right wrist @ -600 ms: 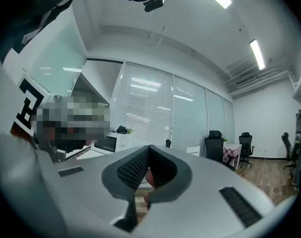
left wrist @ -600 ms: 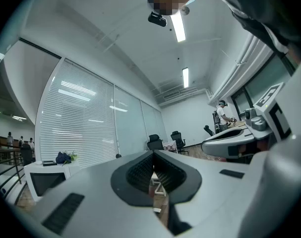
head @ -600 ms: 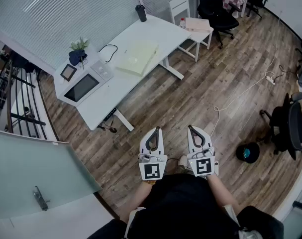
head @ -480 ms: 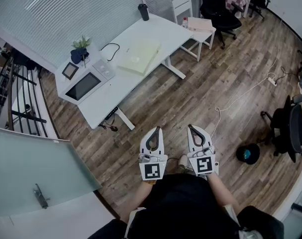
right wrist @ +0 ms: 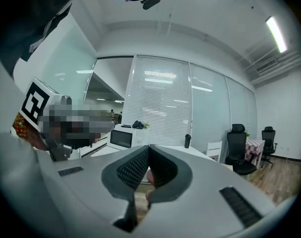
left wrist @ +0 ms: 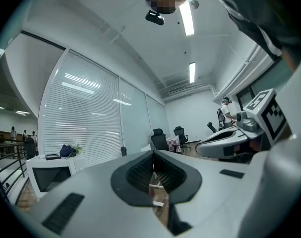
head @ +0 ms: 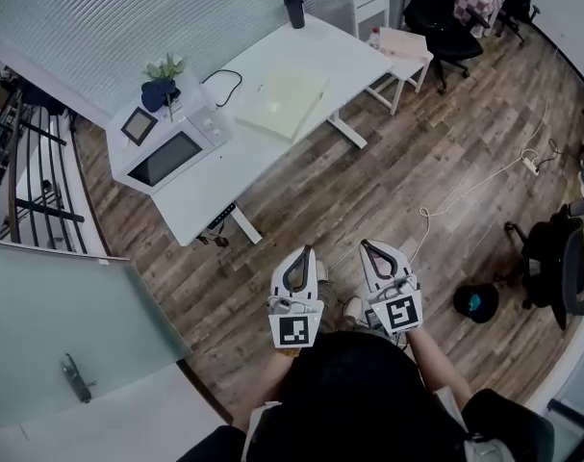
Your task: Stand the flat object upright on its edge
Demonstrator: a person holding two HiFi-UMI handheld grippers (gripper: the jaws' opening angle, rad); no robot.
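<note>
The left gripper (head: 302,252) and right gripper (head: 368,245) are held side by side above the wood floor (head: 407,152), each with its jaws pressed together on nothing. The pale flat board (head: 284,102) lies flat on the white desk (head: 224,166), well ahead of both grippers and slightly left, near a microwave (head: 166,154).

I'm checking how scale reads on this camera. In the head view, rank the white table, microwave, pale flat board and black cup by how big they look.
1. white table, clearly largest.
2-3. microwave and pale flat board: they look about alike, so I won't rank them.
4. black cup, smallest.
</note>
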